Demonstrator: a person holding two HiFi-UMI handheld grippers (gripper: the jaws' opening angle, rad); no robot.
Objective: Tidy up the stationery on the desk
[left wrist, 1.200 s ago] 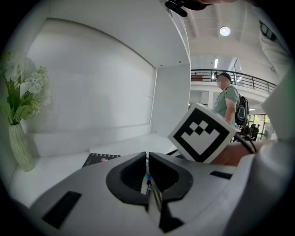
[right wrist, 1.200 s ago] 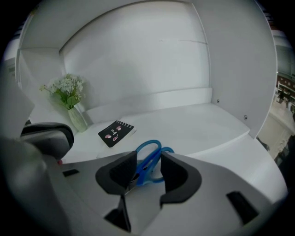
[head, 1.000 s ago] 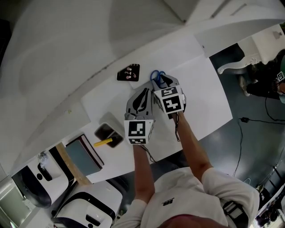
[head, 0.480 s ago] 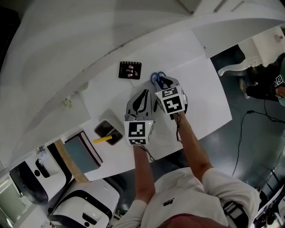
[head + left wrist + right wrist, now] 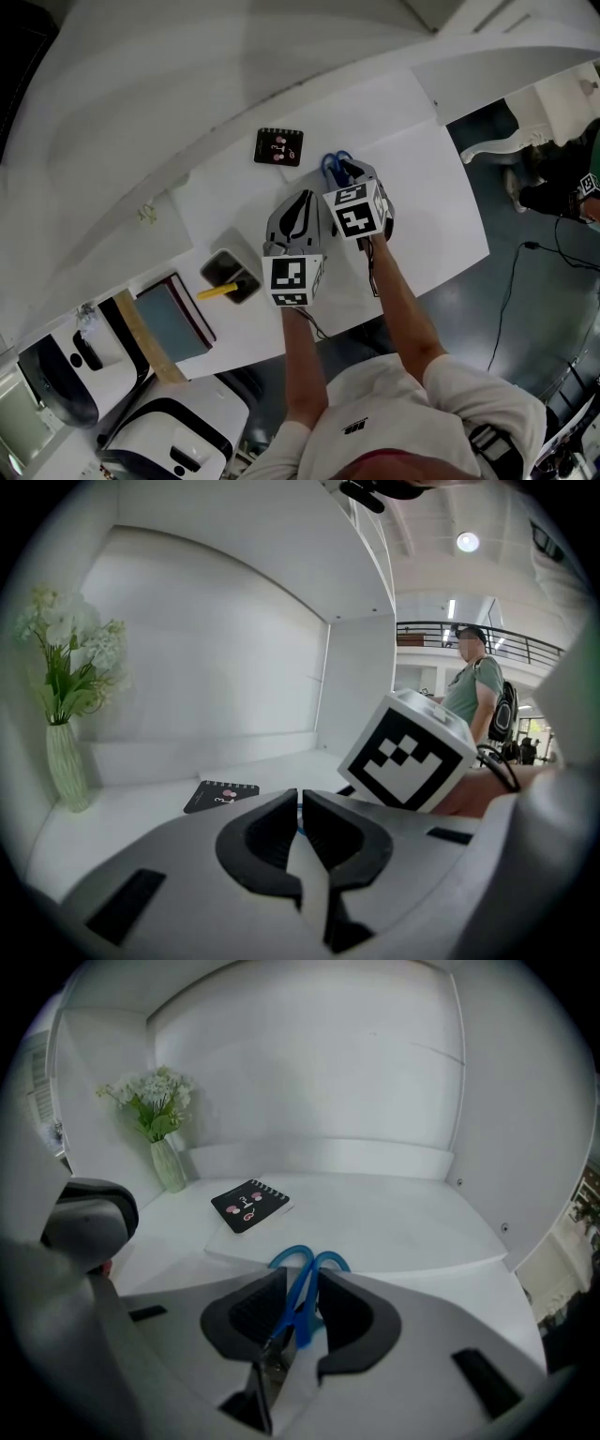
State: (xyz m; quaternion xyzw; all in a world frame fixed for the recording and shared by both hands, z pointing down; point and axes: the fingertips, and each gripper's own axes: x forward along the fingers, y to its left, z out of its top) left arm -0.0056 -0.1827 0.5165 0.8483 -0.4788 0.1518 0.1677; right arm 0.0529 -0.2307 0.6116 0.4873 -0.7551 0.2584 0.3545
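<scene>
Right gripper (image 5: 302, 1290) is down on the blue-handled steel scissors (image 5: 293, 1260), lying on the white desk (image 5: 412, 1227) just near of the black spiral notebook (image 5: 248, 1205). Its jaws have just been opening a touch, but the pads hug the handles, probably settling the grip for a lift. Left gripper (image 5: 300, 803), jaws practically together and empty, waits alongside on the left.

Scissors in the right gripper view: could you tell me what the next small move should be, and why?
Probably tighten the right gripper on the scissors before lifting: they sit between its jaws, which have just been opening slightly, and they lie on the desk.
</scene>
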